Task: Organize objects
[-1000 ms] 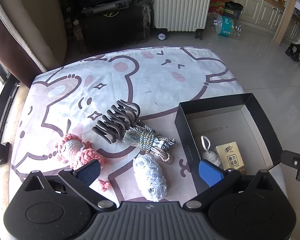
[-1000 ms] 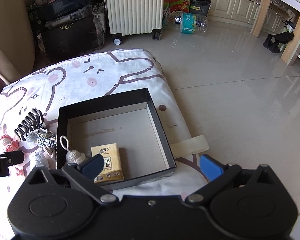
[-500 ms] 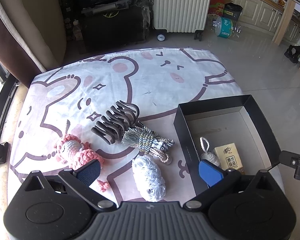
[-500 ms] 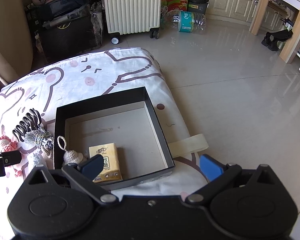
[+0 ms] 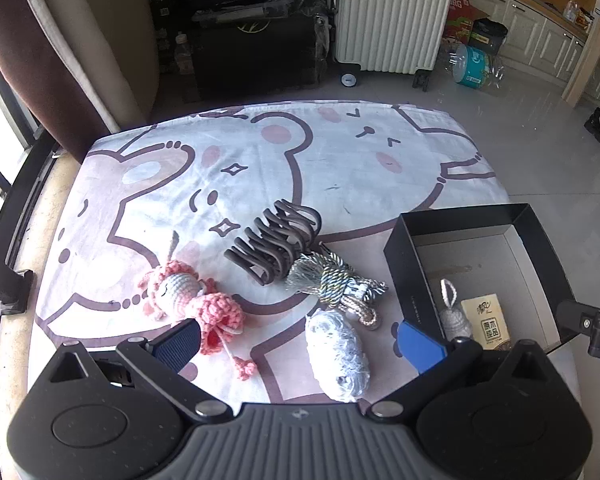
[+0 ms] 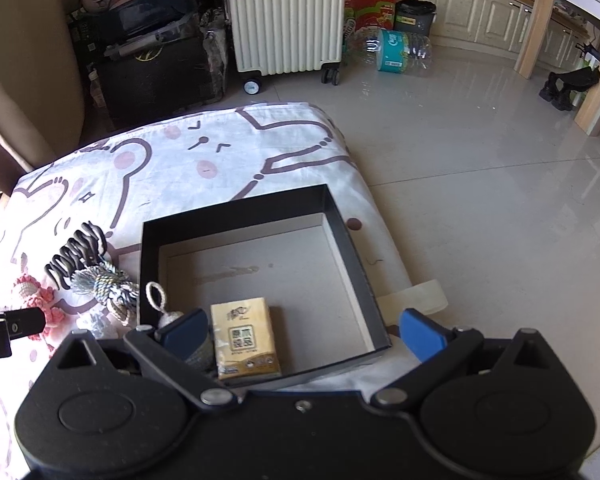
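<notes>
While its jaws stand wide apart and hold nothing, the left gripper hovers over the white yarn bundle; a pink crochet doll, brown hair claw and tasselled cord lie beside the black box. Right wrist view: the right gripper, likewise spread and empty, hangs above the box's near edge, with the tissue packet and a grey knitted charm inside.

Glossy pale tiled floor reflects daylight. A ribbed white suitcase stands at 12 o'clock. Cream cabinets run at 1 o'clock; a brown curtain hangs at 10 o'clock.
</notes>
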The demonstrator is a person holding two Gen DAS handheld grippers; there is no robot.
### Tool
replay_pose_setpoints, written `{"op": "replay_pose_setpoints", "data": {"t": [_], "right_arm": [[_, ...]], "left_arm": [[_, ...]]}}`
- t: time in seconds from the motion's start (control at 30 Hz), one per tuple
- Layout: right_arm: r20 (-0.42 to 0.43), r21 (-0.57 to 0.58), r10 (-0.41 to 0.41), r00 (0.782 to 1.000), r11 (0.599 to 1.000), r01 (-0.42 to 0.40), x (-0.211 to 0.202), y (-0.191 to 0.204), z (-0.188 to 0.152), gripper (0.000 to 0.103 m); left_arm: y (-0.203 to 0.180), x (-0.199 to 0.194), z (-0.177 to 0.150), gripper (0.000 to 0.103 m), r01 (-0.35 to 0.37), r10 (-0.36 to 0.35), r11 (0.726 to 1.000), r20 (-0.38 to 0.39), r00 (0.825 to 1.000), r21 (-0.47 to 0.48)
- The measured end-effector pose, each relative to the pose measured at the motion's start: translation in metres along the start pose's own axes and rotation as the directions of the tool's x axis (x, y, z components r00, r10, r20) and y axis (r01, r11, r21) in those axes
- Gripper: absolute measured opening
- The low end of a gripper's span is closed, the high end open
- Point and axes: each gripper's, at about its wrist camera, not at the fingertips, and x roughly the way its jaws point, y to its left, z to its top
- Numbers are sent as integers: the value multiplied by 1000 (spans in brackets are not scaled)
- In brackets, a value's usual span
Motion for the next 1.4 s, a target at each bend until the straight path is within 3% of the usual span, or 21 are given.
{"op": "replay_pose_setpoints", "data": {"t": [0.83,1.4], "right_arm": [[7,-126,118,993,985,-116,-7,91,3,103],[-3,-152,159,987,976,-157,-5,118,3,103]], "left_arm": [[90,-21,-15,103,-66,70,984,20,997,-163],[109,-23,-15,102,-44,56,978,53,997,-205]]}}
